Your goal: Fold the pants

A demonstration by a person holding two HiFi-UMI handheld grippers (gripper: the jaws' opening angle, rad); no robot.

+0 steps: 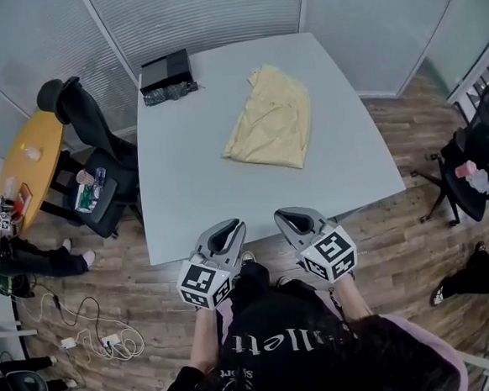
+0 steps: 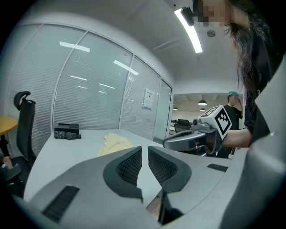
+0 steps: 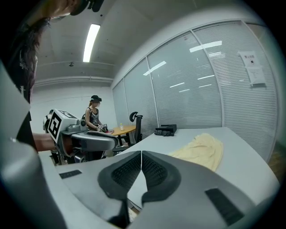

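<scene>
**Tongs clear of the cloth, pants lying folded far up the counter**

Pale yellow cloth pants (image 1: 270,119) lie as a compact, roughly rectangular bundle on the far right part of the light grey counter (image 1: 202,194), well apart from me. My left tongs (image 1: 229,229) sit at the near edge with only a narrow slit between the jaws and nothing in it. My right tongs (image 1: 293,219), just beside them, are pressed together and empty.

Judgement: the fold looks largely done. If one more fold is wanted, I should spread both tongs first and pinch the two near corners through all layers. Then lift low, lay them onto the far edge so the hems line up, and smooth.

Containers: one flat black box (image 1: 165,70) at the far left corner, shut, contents not visible. A dark crumpled bundle (image 1: 169,93) lies against its front, outside it.
</scene>
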